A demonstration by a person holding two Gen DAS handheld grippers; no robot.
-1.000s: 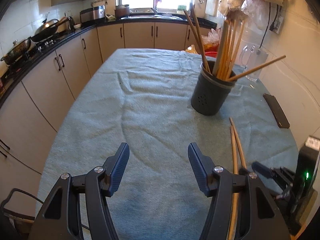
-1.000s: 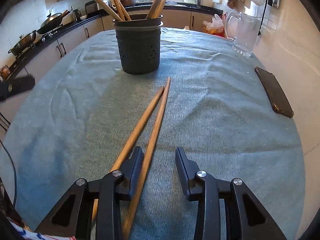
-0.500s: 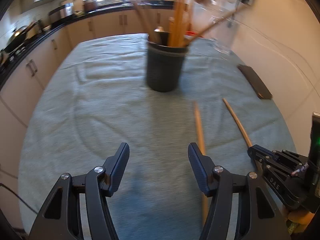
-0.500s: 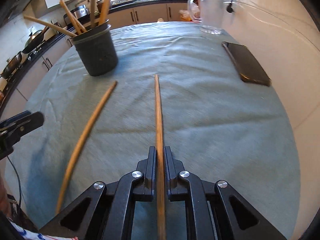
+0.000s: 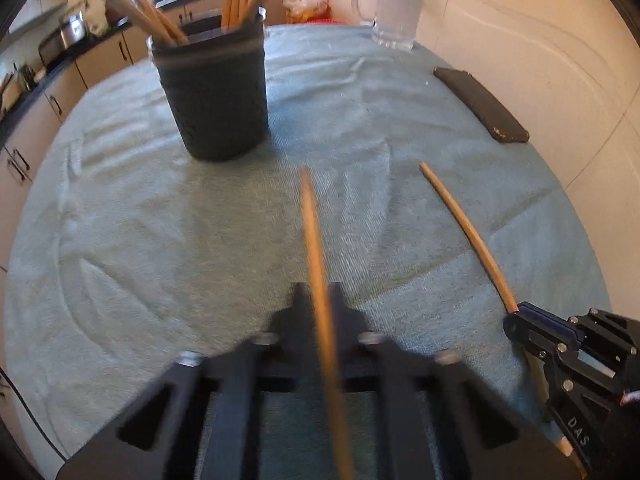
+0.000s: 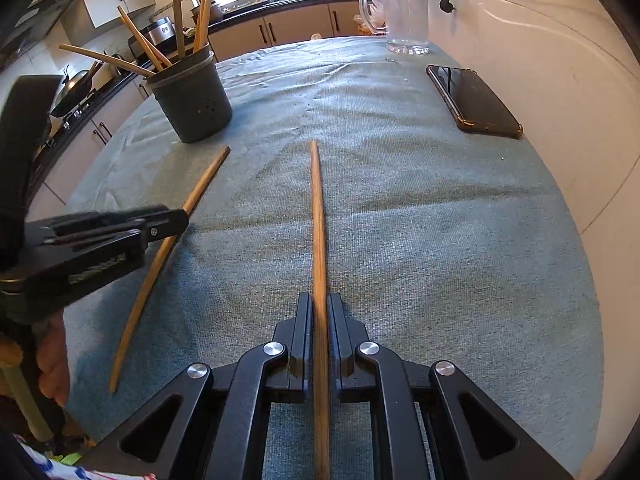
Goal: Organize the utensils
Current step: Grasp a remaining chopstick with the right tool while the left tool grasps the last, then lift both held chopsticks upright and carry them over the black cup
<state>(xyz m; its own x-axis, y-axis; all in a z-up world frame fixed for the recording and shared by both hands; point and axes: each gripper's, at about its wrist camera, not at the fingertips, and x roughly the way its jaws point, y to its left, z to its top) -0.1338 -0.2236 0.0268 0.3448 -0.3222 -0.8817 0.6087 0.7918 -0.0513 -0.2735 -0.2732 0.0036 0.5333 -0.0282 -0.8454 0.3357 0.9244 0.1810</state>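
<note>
Two wooden chopsticks in play, and each is gripped. In the right wrist view, the right-hand chopstick (image 6: 317, 220) runs straight up the centre of the frame, its far tip low over the teal cloth, and the right gripper (image 6: 319, 312) has its jaws clamped tight on it at lower centre. Over at centre left, the left-hand chopstick (image 6: 168, 244) slants from lower left up toward the holder, and the left gripper (image 6: 176, 220) comes in from the left edge with its jaws pinched on that stick partway along.

Switch to the left wrist view: blurred, but the left-hand chopstick (image 5: 318, 272) rises from bottom centre with the left gripper (image 5: 318, 300) closed around it, jaws pressed to either side. At right of frame the right-hand chopstick (image 5: 466, 232) angles up and left from the right gripper (image 5: 516, 316) in the lower right corner.

The dark utensil holder (image 6: 190, 96) stands upright on the desk at upper left of the right view, packed with more chopsticks fanning out at angles; it sits just beyond the left-hand stick's tip. In the left view the holder (image 5: 214, 92) is upper left of centre.

Further out, a black phone (image 6: 474, 102) lies flat at upper right, a clear glass pitcher (image 6: 404, 16) stands beyond it, and the teal cloth (image 6: 440, 240) covers the desk.
</note>
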